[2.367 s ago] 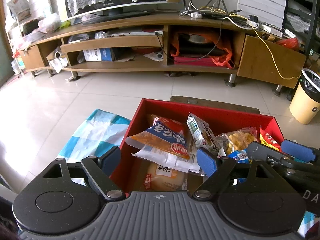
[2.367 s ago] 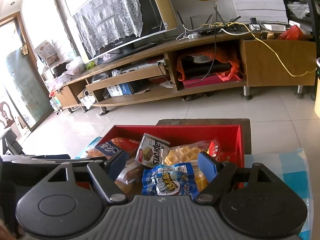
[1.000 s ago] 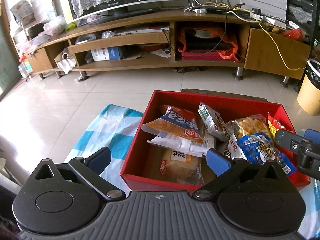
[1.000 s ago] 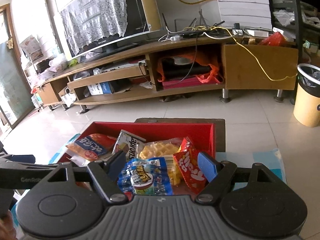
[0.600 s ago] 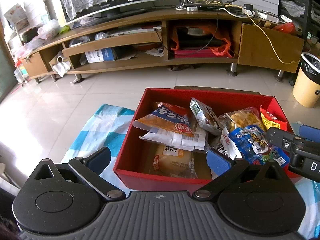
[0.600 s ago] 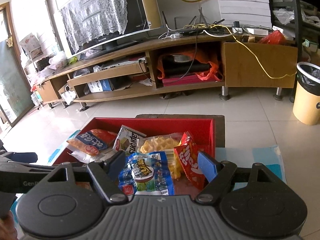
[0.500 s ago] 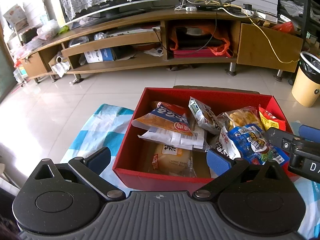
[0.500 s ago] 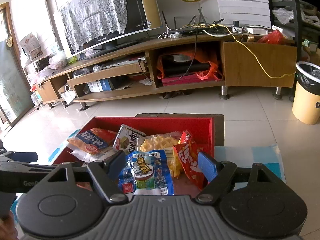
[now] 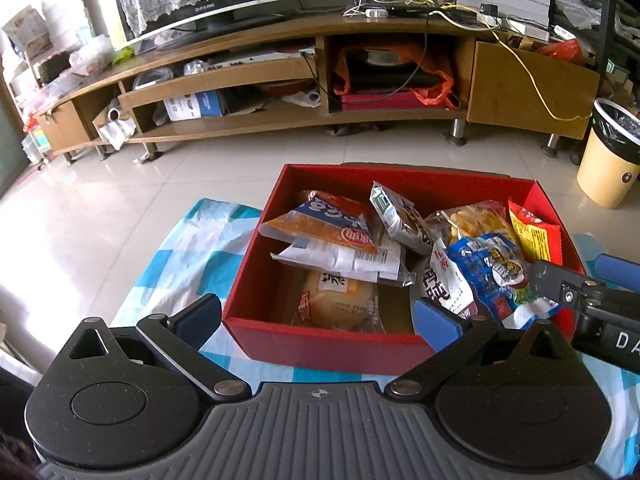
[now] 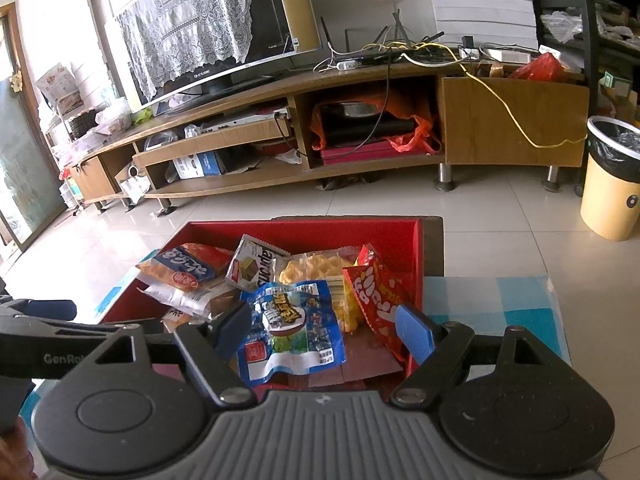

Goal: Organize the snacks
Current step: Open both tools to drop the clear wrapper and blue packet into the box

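Note:
A red box (image 9: pixel 320 344) on a blue checked cloth holds several snack packs. Among them are an orange-and-blue bag (image 9: pixel 324 224), a silver pack (image 9: pixel 396 216), a clear bag of yellow puffs (image 9: pixel 476 216), a red bag (image 9: pixel 532 232) and a bread pack (image 9: pixel 336 300). My left gripper (image 9: pixel 318 316) is open, its fingers straddling the box's near left corner. My right gripper (image 10: pixel 324 330) is open over the box's right side. A blue packet (image 10: pixel 292 328) lies between its fingers, and the right pad stands apart from it.
The checked cloth (image 9: pixel 192 240) covers a low table on a tiled floor. A long wooden TV stand (image 9: pixel 280 76) with cables and clutter runs along the back. A yellow bin (image 9: pixel 608 160) stands at the right. The left gripper's arm (image 10: pixel 40 336) shows at the right wrist view's left edge.
Since the earliest frames both grippers have drawn back from the box, the left one out of its inside. Over the last second hardly anything shifts; the blue packet stays lying in the box.

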